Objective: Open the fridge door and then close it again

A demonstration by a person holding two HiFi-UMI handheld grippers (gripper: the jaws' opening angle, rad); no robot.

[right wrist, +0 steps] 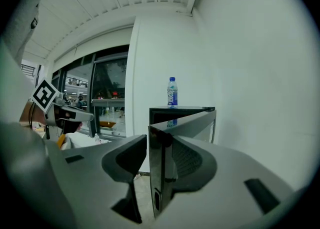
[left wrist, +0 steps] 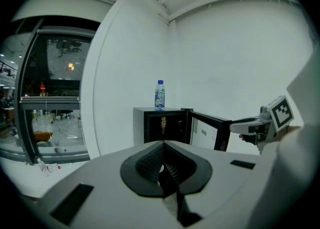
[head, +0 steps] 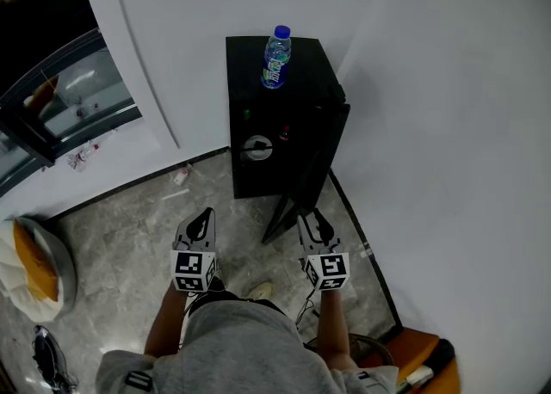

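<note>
Corner of white walls, grey marble floor (head: 129, 220).

Head view: black fridge (head: 250, 61) in the corner, water bottle (head: 275, 57) upright on top, fridge door (head: 306, 173) swung wide; left gripper (head: 202, 220) over the floor, right gripper (head: 315, 222) at the door's free edge.

Left gripper view: jaws pressed together, empty.

Right gripper view: jaws clamp the door's free edge.
</note>
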